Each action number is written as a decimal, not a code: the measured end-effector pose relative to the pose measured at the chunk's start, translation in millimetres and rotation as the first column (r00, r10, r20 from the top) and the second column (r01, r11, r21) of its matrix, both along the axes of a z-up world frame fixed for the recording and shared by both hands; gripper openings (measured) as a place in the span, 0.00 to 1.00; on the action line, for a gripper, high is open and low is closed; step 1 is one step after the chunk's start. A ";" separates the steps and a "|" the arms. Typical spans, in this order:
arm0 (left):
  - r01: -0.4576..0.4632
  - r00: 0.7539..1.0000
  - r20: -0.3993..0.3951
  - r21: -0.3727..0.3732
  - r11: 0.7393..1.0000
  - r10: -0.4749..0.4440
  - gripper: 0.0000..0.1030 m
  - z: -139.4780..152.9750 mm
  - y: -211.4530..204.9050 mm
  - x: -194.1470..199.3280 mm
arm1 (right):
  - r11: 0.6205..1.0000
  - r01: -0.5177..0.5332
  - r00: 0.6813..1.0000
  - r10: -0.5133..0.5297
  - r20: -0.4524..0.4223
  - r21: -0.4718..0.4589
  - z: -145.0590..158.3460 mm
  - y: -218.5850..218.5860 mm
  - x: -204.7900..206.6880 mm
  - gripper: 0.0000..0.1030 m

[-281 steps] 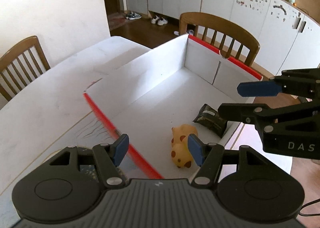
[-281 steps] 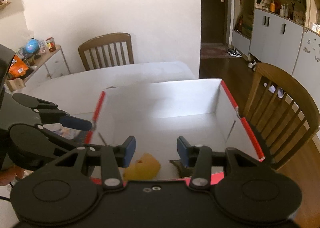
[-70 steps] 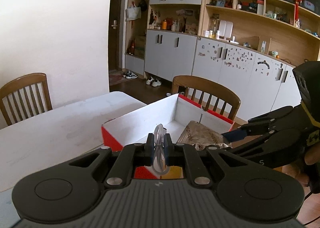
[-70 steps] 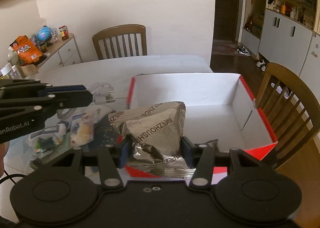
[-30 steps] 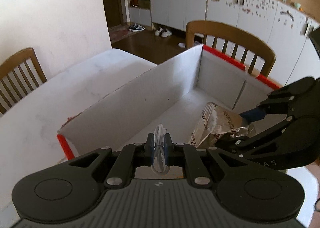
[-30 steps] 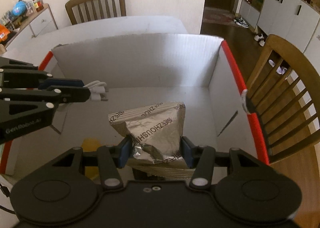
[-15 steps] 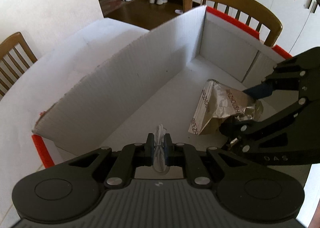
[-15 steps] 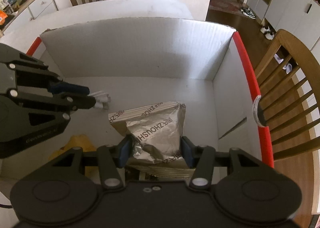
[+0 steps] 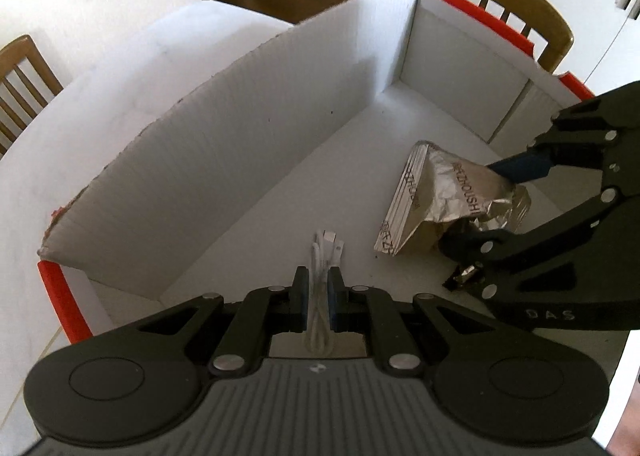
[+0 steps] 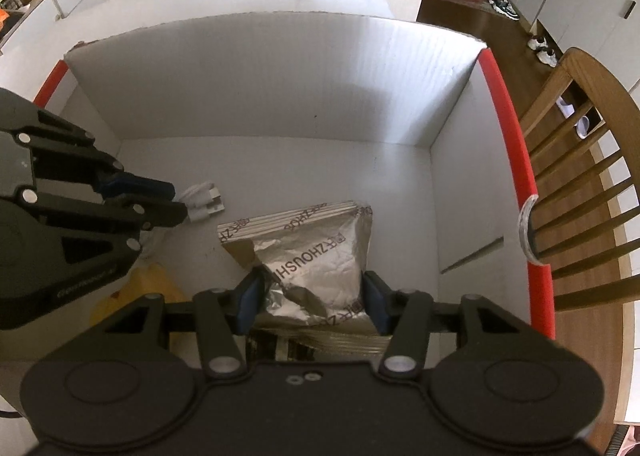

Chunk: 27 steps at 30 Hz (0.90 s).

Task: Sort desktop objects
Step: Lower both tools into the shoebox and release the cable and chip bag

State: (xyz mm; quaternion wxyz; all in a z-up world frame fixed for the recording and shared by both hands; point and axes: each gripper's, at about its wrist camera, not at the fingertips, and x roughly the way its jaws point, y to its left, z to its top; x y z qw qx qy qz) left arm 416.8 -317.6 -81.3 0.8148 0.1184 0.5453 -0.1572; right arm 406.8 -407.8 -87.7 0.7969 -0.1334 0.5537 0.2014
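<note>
Both grippers are low inside a white cardboard box with red rims (image 9: 224,159) (image 10: 320,79). My left gripper (image 9: 319,288) is shut on a coiled white cable (image 9: 322,260), whose plugs stick out past the fingertips near the box floor; the cable also shows in the right wrist view (image 10: 204,204). My right gripper (image 10: 310,298) is shut on a silver foil snack bag (image 10: 316,256), held just above the floor; the bag also shows in the left wrist view (image 9: 448,199). The left gripper (image 10: 176,201) sits to the left of the bag.
A yellow toy (image 10: 136,292) lies on the box floor under the left gripper. A dark packet (image 9: 464,276) lies under the right gripper. A wooden chair (image 10: 580,159) stands close behind the box's right wall. The white table (image 9: 120,67) stretches beyond the far wall.
Both grippers have gone down deeper into the box with their loads. The cable and the foil bag are now close to the box floor.
</note>
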 end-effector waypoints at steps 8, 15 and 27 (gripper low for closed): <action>-0.041 0.999 0.018 -0.070 0.997 0.042 0.08 9.4 9.0 -3.3 | 1.000 0.006 1.000 -0.006 0.012 0.010 2.2 0.9 -1.0 0.65; -0.045 0.997 0.062 -0.120 0.992 0.053 0.08 23.5 15.2 -12.2 | 0.999 -0.013 0.999 0.012 0.045 0.035 13.1 -6.7 -12.0 0.71; -0.023 0.993 0.106 -0.187 0.982 0.044 0.08 49.7 21.5 -42.7 | 0.995 -0.054 0.992 0.044 0.120 0.078 53.8 -12.1 -45.3 0.72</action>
